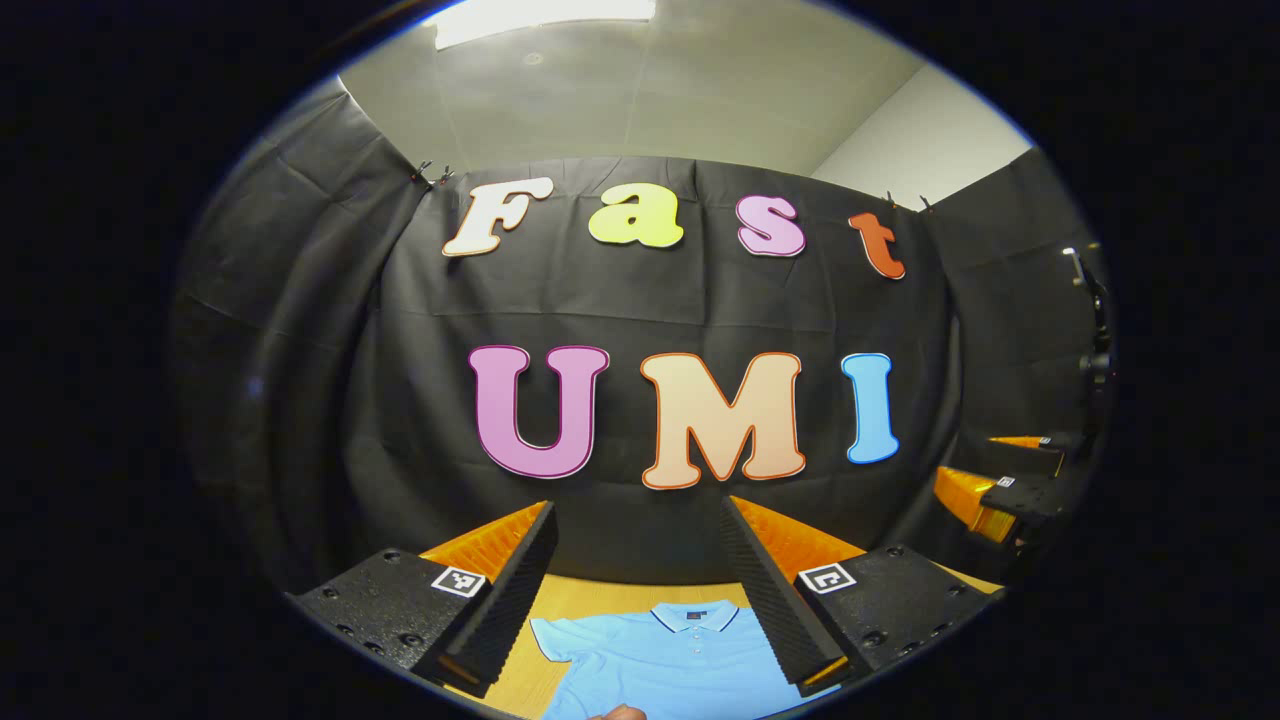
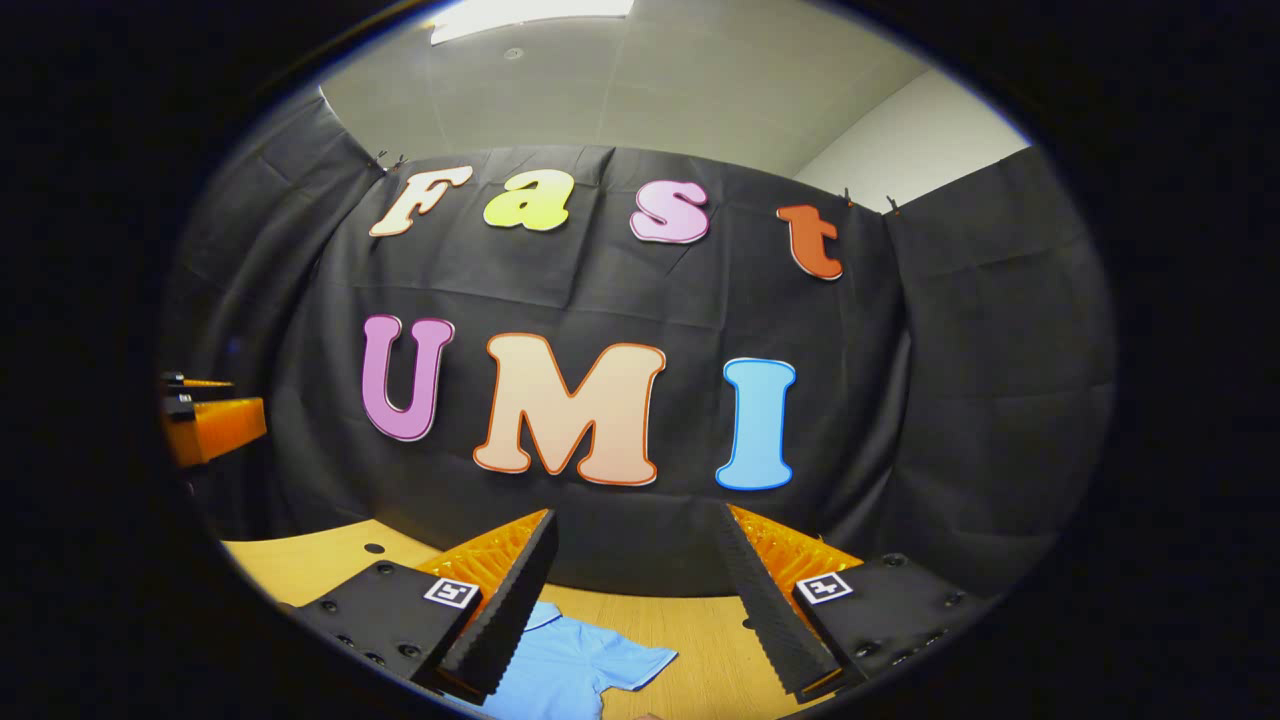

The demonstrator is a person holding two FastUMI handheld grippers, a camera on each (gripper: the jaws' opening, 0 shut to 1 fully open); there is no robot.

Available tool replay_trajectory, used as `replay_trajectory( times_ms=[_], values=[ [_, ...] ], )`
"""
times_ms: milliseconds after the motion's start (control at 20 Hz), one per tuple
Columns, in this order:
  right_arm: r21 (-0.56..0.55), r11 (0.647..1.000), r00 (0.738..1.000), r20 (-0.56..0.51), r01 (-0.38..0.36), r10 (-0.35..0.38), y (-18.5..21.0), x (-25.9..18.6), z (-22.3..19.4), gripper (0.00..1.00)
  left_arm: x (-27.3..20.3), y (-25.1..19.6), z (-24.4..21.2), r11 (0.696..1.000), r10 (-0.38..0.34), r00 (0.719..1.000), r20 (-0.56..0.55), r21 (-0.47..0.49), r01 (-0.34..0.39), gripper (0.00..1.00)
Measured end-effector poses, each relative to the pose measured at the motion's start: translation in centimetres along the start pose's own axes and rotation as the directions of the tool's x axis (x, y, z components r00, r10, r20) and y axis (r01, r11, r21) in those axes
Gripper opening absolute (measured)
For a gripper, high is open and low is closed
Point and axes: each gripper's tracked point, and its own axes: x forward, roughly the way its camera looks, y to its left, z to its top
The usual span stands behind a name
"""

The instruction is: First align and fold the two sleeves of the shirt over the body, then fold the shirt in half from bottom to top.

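A light blue polo shirt (image 1: 665, 660) lies flat on the wooden table (image 1: 590, 598), its collar toward the back wall and one short sleeve spread out to the side. My left gripper (image 1: 638, 585) hangs above it, open, nothing between its fingers. In the right gripper view the shirt (image 2: 570, 668) shows a spread sleeve, and my right gripper (image 2: 632, 590) is held open above the table (image 2: 690, 625) beside that sleeve. The other gripper appears at the right edge (image 1: 1010, 490) of the left gripper view and at the left edge (image 2: 205, 420) of the right gripper view.
The black cloth wall (image 1: 640, 400) stands close behind the table's far edge. A stand or pole (image 1: 1095, 320) rises at the far right of the left gripper view. Small dark holes (image 2: 375, 548) dot the tabletop.
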Motion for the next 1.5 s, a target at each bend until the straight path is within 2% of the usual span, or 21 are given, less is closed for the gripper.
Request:
replay_trajectory(
  times_ms=[350,500,650,1000,1150,1500],
  values=[
    [0.015,0.999,0.989,-0.138,-0.048,0.050,-0.6,5.0,-8.0,0.99,0.0,0.1,-0.9,0.998,0.055,0.998,-0.019,0.027,-0.054,0.99],
    [0.013,0.999,0.979,-0.199,-0.030,0.032,-0.7,7.2,-11.9,0.99,1.0,0.5,-2.3,0.999,0.035,0.998,-0.055,0.037,-0.033,0.97],
    [-0.015,1.000,0.959,-0.283,-0.023,0.017,-0.6,9.0,-16.4,0.99,1.8,2.2,-2.7,0.998,0.044,0.996,-0.073,0.042,-0.041,0.97],
    [-0.006,1.000,0.874,-0.487,0.005,-0.007,-1.1,11.0,-26.9,1.00,3.3,6.0,-4.5,0.994,0.091,0.989,-0.117,0.069,-0.084,0.97],
    [0.011,1.000,0.826,-0.564,0.019,-0.010,-0.9,11.6,-30.9,0.99,3.5,7.0,-5.6,0.992,0.112,0.983,-0.144,0.077,-0.102,0.97],
    [0.017,0.997,0.741,-0.670,0.073,-0.043,-1.2,12.6,-38.3,0.99,4.2,7.8,-7.0,0.989,0.127,0.976,-0.180,0.092,-0.112,0.99]
  ],
)
